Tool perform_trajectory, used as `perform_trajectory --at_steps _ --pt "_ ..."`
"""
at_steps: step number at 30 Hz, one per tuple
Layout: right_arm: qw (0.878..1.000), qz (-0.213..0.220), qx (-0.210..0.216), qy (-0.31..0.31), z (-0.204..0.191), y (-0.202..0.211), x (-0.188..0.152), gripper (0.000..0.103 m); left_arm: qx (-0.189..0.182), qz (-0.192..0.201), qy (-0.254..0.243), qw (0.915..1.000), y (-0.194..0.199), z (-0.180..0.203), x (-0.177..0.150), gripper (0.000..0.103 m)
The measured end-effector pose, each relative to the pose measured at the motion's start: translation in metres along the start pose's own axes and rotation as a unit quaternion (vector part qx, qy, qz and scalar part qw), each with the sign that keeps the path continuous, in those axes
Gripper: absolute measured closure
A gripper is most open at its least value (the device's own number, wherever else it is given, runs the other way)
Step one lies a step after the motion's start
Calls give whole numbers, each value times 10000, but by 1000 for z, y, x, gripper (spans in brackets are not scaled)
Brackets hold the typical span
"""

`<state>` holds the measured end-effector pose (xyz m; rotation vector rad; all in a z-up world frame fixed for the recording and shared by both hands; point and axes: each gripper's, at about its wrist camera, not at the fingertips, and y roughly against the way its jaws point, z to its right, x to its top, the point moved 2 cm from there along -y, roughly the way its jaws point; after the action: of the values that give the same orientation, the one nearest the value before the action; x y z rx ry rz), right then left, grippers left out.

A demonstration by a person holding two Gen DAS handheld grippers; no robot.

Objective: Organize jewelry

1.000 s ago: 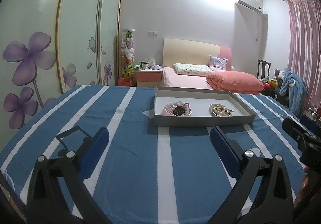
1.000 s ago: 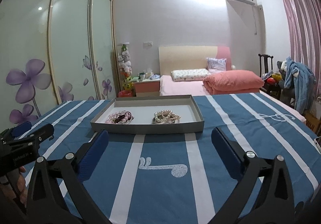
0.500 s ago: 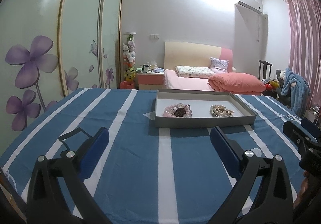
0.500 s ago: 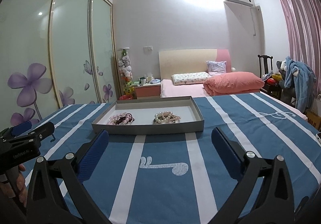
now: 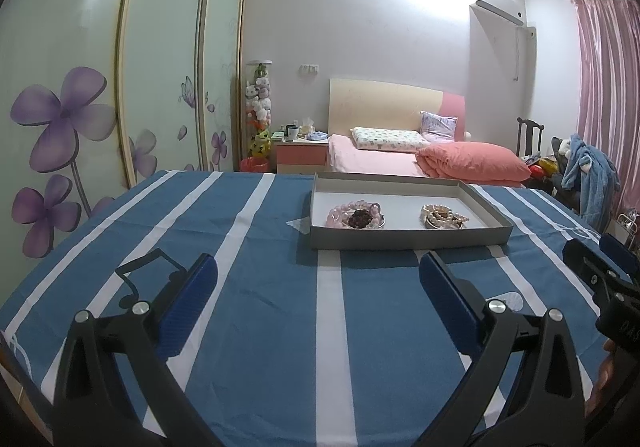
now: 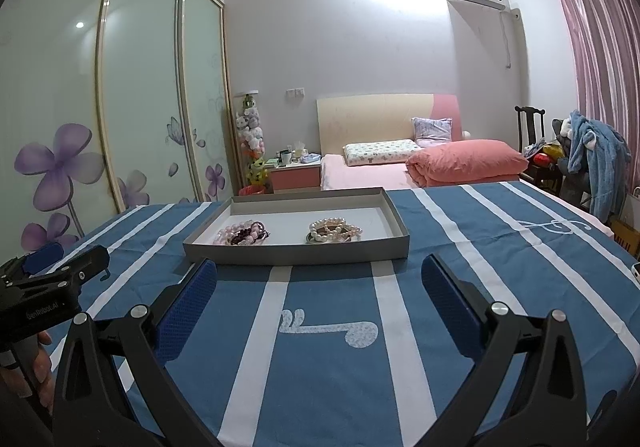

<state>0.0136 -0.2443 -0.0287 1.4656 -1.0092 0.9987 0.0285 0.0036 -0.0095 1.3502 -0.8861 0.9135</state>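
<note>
Above the cloth (image 5: 272, 287), both hand-held grippers have risen slightly.

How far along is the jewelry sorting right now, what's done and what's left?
Done: nothing visibly yet. The pink bead pile and the pearl pile lie as two heaps in the gray tray.
In hand: nothing. The left gripper and right gripper are both open and empty, held above the striped cloth short of the tray.
Left: reaching in and all the sorting.
</note>
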Motion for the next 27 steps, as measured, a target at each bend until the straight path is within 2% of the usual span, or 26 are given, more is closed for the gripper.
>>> perform_trajectory --at_steps 27 --pt "10000 -41 -6 -25 0 -1 -1 2 -17 -48 0 10000 -3 1 -4 4"
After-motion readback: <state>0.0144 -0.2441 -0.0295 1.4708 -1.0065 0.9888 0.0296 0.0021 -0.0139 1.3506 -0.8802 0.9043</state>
